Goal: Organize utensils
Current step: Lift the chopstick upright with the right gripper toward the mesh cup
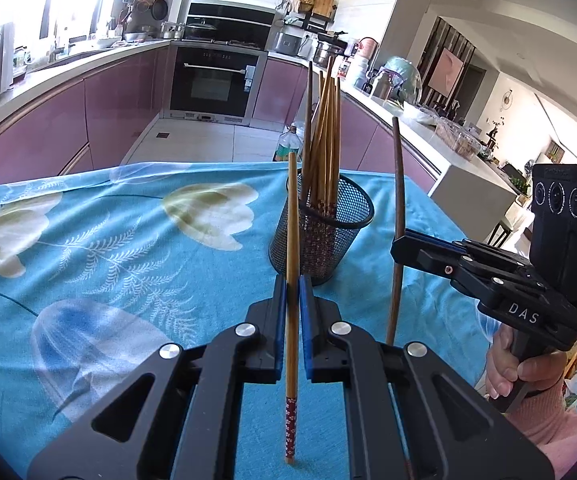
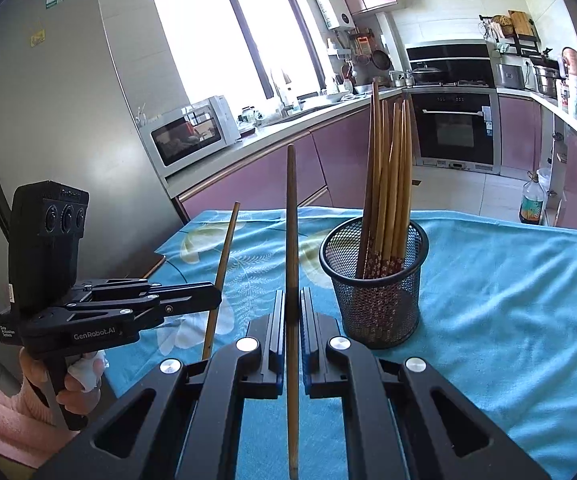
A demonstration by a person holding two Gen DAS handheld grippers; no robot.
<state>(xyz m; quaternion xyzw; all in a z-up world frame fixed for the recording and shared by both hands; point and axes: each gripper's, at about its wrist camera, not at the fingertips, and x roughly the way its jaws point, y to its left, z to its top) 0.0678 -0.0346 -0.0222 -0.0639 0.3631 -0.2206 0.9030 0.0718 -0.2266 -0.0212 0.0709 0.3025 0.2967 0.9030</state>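
Presently both tongs carry a chopstick each, upright, above the near part of the tabletop (image 1: 88, 216), which is draped in a blue flowered cloth.

Left side: the left gripper (image 1: 292, 292) has its blue pads pressed together on a light bamboo chopstick (image 1: 292, 264), patterned red end down, plain tip up. The pinch sits near mid-length. The stick stands close to vertical.

Centre: a black mesh cup (image 1: 320, 236) stands toward the far right of the tabletop, just beyond both grippers. It holds a bundle of chopsticks (image 1: 324, 132), patterned ends down, leaning against one another and fanned a little at the top.

Right side: the right gripper (image 2: 292, 300) is likewise clamped on a darker chopstick (image 2: 291, 216), held near vertical, with a long tail hanging below the jaws. A hand in a pink sleeve holds each tool.

Risks, as judgement only:
- Each stick is caught by a narrow pinch on a smooth round shaft; a tilt of the wrist could let it pivot or slide down through the pads.
- The cup mouth is crowded by leaning sticks; a lower end could strike them or the rim and be levered out of the grip.
- The cup looks light; a side knock could tip it.
- Both grippers approaching together could collide.
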